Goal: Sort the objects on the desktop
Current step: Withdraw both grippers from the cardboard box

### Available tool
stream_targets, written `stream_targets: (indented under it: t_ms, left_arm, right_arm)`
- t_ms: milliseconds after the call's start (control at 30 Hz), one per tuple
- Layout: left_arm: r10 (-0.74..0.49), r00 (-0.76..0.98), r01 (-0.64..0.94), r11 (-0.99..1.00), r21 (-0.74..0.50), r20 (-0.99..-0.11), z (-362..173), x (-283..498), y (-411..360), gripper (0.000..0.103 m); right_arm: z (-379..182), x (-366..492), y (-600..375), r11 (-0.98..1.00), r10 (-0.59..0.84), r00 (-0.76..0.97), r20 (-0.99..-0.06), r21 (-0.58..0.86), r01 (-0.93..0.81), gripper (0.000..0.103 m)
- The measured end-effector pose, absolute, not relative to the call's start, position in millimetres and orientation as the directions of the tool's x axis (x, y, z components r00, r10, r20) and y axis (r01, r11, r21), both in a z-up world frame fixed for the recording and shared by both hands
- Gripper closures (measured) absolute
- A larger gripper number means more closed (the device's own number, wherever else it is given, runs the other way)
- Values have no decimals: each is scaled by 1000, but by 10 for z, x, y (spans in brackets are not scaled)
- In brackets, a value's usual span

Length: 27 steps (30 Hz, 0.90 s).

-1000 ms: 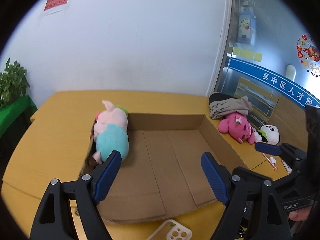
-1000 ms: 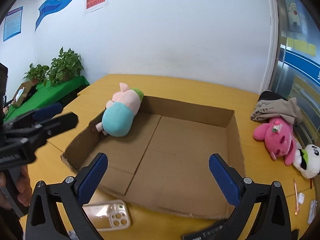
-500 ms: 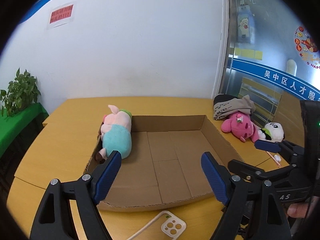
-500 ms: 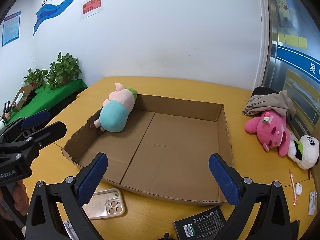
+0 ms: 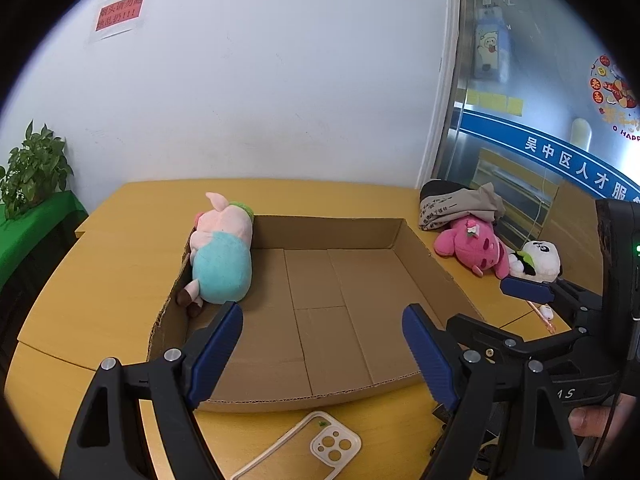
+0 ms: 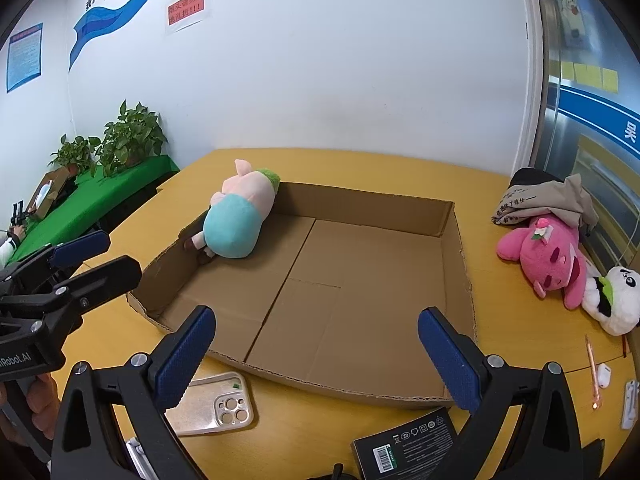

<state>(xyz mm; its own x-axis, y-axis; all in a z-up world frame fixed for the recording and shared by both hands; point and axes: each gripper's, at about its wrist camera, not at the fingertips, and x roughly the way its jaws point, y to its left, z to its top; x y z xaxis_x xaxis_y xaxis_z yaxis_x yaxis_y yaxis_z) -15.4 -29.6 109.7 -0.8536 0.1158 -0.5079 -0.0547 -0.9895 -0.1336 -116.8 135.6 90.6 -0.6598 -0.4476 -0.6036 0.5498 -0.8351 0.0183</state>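
A pig plush (image 6: pixel 240 220) is seen at 10 o'clock inside the cardboard tray (image 6: pixel 460 280). The left gripper (image 5: pixel 322 344) and right gripper (image 6: pixel 316 344) are held wide apart, empty. Pink plush (image 6: pixel 548 252) lies at 3 o'clock.

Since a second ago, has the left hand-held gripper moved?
Yes. The left hand-held gripper has pulled back from the cardboard box; the box's near edge and the phone case now show.

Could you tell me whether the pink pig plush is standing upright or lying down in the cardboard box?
Lying down: the pig plush rests on its side in the box's far left corner, head against the wall.
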Motion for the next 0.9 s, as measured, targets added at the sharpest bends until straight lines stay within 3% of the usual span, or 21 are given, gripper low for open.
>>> stream_targets:
  t_ms: [900]
  left_arm:
    - [165, -821, -81, -981, -174, -547, 900, -108, -286, 21]
  right_arm:
    - [768, -1085, 1340, -836, -432, -651, -625, 8, 548, 0]
